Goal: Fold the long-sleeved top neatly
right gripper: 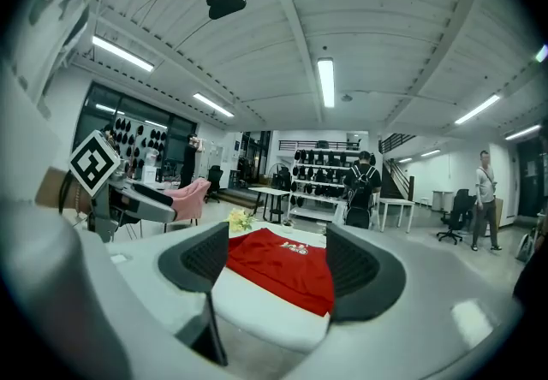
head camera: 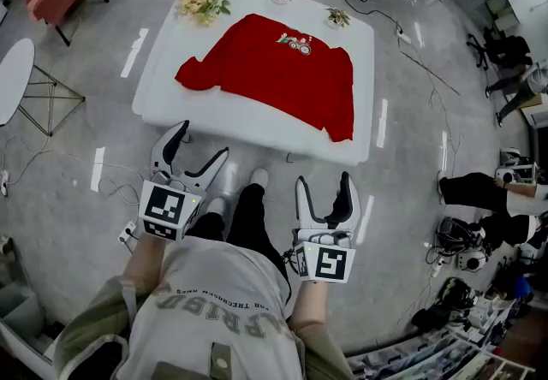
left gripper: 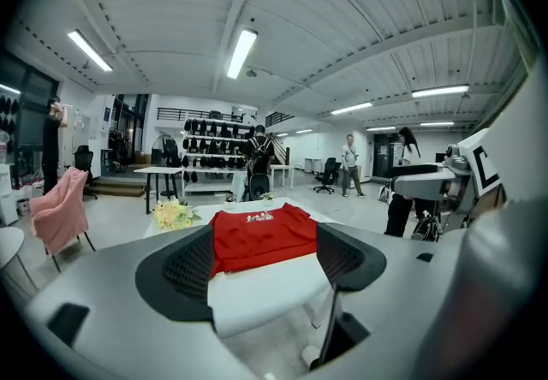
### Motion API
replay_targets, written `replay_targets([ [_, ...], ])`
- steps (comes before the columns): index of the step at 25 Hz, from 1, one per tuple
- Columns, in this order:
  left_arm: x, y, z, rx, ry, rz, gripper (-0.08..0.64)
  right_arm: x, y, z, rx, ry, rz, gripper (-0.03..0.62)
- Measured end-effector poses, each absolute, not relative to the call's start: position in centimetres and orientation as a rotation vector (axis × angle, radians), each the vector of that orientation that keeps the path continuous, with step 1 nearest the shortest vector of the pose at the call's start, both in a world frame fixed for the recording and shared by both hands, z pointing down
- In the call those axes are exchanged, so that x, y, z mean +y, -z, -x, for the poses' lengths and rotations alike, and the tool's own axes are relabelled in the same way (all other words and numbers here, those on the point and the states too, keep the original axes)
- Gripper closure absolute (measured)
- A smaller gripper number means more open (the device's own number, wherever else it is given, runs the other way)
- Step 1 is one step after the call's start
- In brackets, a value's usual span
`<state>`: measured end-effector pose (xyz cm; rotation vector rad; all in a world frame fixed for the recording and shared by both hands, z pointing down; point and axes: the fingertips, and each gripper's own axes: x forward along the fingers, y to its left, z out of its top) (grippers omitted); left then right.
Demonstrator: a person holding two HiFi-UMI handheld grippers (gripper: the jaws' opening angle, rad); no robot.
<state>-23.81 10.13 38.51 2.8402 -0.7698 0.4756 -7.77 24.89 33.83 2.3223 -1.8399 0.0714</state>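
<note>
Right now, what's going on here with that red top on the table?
A person stands facing a white table, where a red long-sleeved top lies spread out, not yet folded. The left hand-held gripper and the right hand-held gripper are both open and empty, held short of the table.

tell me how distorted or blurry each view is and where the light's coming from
Head view: wide-angle, the floor bows at the edges, the light is even and soft, and the red long-sleeved top on the white table is sharp with no hard shadow. Left gripper view: heavy fisheye, dark corners, ceiling strip light blown out. Right gripper view: same fisheye and dark rim, with bright strips overhead too.
</note>
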Motion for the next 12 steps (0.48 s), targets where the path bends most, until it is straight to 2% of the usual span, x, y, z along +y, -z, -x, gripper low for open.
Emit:
replay_targets([
  [12,4.2,-43.9,15.3,-0.938,-0.584,-2.706,0.207,16.3,-38.5,-1.4,-2.032,-0.136,-2.054,0.245],
])
